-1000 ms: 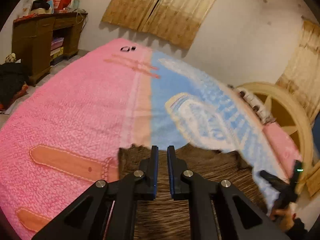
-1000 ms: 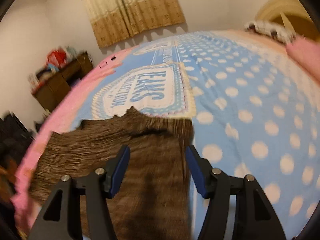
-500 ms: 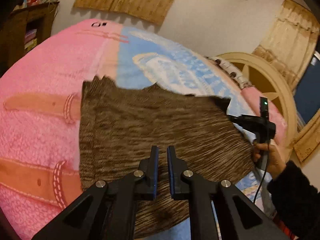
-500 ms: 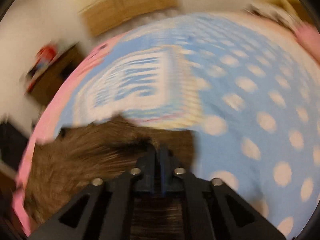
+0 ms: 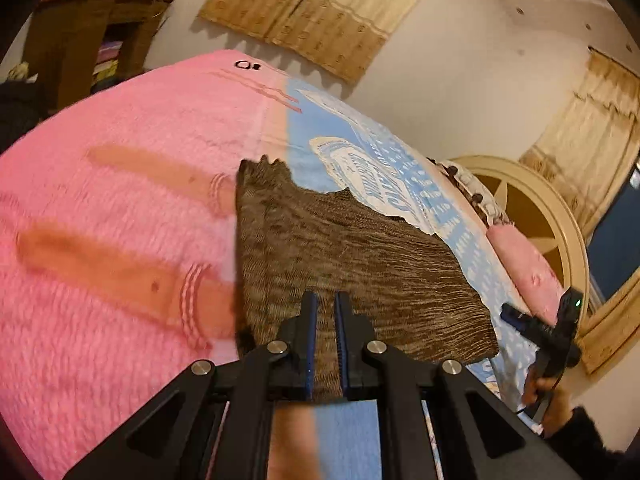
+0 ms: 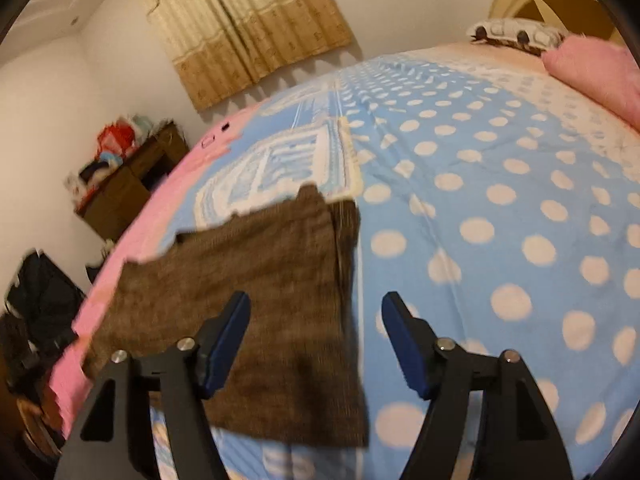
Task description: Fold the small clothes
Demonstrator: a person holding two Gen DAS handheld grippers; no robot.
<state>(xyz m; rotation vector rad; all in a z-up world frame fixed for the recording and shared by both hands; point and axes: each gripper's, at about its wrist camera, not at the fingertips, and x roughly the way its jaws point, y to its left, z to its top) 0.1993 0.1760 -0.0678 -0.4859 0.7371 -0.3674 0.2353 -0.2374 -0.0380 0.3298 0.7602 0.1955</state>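
Right wrist: right gripper spread wide over the brown garment — left gripper seemingly pinching its near edge.

This is a bedroom in a home. A big bed fills most of the room, with a soft pink and blue blanket spread over it. A pink pillow lies by the round, cream headboard. Tan curtains hang on the white wall. In the corner stands a brown wooden desk with toys and other things piled on top.
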